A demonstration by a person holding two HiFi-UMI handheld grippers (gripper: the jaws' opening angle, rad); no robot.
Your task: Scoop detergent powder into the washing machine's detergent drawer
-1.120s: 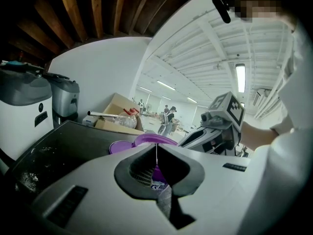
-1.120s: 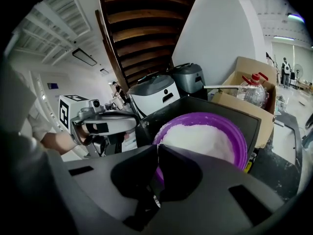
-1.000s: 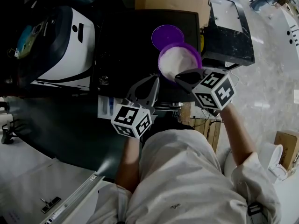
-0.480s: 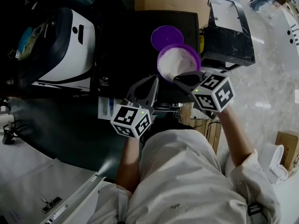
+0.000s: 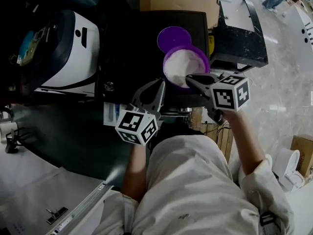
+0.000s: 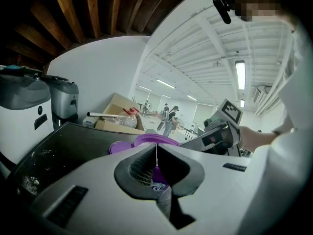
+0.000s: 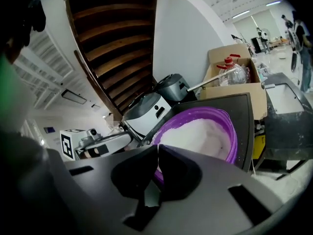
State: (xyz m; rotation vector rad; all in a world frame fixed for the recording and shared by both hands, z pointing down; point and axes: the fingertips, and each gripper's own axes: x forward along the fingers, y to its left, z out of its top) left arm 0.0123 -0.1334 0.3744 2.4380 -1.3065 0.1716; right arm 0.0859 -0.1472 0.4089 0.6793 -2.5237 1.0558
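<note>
Where the head view centres on the black top (image 5: 129,48), the purple tub (image 5: 201,53) stands open near its right edge, filled with white detergent powder (image 5: 183,65). Its purple lid (image 5: 174,37) lies flat just above it in the frame, apart from the rim.

Your right gripper (image 5: 191,78) reaches in from the lower right, its tips over the near rim of the tub at the edge of the powder. In the right gripper view its jaws are clenched together (image 7: 158,148), only a thin light seam between them. No scoop can be made out in them. The tub (image 7: 230,131) fills the frame just beyond.

Your left gripper (image 5: 157,88) sits at centre frame, just left of the tub and near its lower left rim. In the left gripper view its jaws are likewise pressed shut on nothing (image 6: 156,151); the tub (image 6: 156,140) and lid (image 6: 120,147) show just beyond the tips.

At the left edge of the head view stands a white appliance (image 5: 73,48), and a cardboard box (image 5: 178,1) lies at top centre. A white compartment with a blue part (image 5: 111,112) shows at the lower left edge of the black top; whether it is the drawer cannot be told.
</note>
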